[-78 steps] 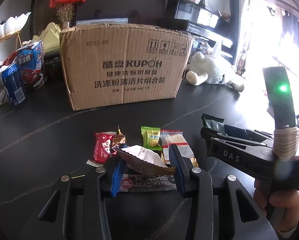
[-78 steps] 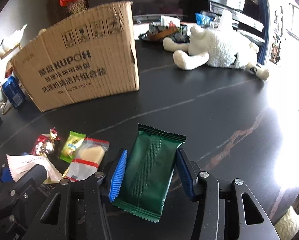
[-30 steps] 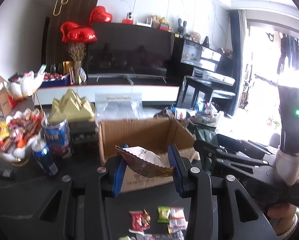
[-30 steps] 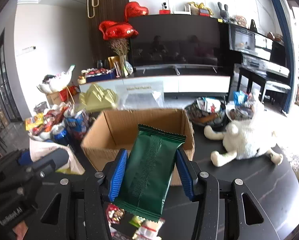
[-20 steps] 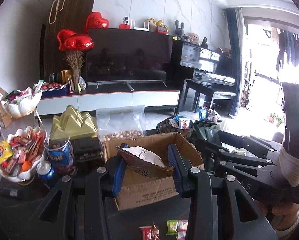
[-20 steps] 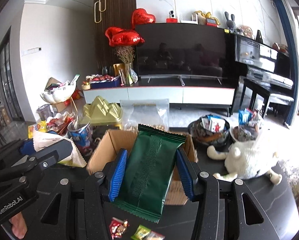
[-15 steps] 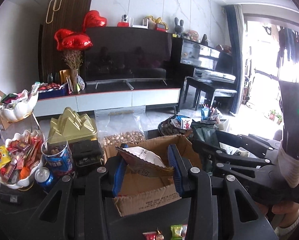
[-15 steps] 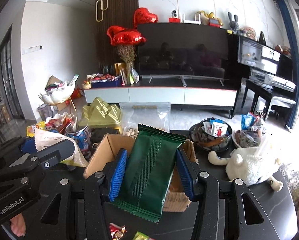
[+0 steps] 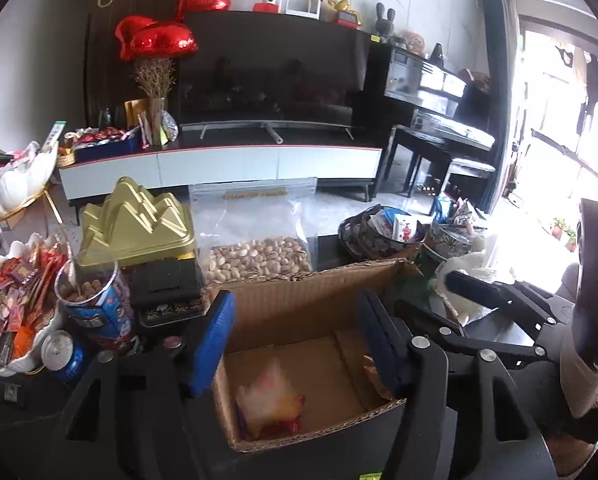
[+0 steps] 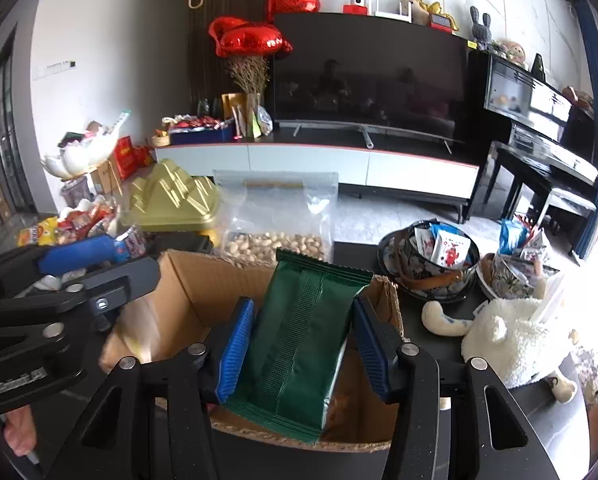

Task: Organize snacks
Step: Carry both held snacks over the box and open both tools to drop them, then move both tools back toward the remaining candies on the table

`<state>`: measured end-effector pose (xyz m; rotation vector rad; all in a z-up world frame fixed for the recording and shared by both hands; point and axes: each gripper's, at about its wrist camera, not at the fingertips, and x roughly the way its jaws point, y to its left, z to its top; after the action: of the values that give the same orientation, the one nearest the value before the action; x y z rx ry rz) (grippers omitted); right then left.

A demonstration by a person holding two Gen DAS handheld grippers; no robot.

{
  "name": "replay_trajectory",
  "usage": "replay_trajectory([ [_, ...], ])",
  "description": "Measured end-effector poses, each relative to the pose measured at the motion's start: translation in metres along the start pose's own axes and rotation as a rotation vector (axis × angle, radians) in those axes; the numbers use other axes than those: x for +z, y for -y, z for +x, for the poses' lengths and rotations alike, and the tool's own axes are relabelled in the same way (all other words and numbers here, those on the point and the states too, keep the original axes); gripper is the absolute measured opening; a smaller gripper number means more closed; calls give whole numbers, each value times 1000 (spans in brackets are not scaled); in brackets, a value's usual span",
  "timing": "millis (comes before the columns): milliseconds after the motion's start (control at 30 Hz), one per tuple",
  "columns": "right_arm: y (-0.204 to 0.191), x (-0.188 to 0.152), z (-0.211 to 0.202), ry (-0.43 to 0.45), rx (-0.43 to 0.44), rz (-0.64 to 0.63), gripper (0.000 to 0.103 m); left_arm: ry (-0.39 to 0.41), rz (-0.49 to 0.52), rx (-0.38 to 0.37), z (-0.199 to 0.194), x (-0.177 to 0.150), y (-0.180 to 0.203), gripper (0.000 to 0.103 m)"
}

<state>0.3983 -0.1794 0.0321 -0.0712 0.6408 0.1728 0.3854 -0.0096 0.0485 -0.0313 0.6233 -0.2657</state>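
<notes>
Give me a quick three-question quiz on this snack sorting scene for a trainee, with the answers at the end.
1. True or false: the left gripper is gripping a snack.
2. What is between the fingers of the right gripper? A) green packet B) blue can C) plush toy
3. What fills the clear bag behind the cardboard box?

Key
1. False. Its jaws have just been opening and nothing is between them; it hangs over the box.
2. A. These jaws have just been opening too, with the packet between them above the box.
3. Nuts in their shells.
</notes>
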Motion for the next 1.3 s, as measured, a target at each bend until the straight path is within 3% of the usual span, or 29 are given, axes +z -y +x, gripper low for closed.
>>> replay_trajectory([
  [267,-3,-13,-27,23,2,-4,67,49,39,84,-43,-18,5,71],
  [733,-31,-70,-103,92,55,-31,71,117,97,94,-129,-81,18,76],
  [1000,-54,-106,-118,46,85,-52,72,86,102,94,-150,-122,10,76],
  [1300,-82,-147,-116,-81,120,-148,71,10,87,79,-158,-173,-1,76],
])
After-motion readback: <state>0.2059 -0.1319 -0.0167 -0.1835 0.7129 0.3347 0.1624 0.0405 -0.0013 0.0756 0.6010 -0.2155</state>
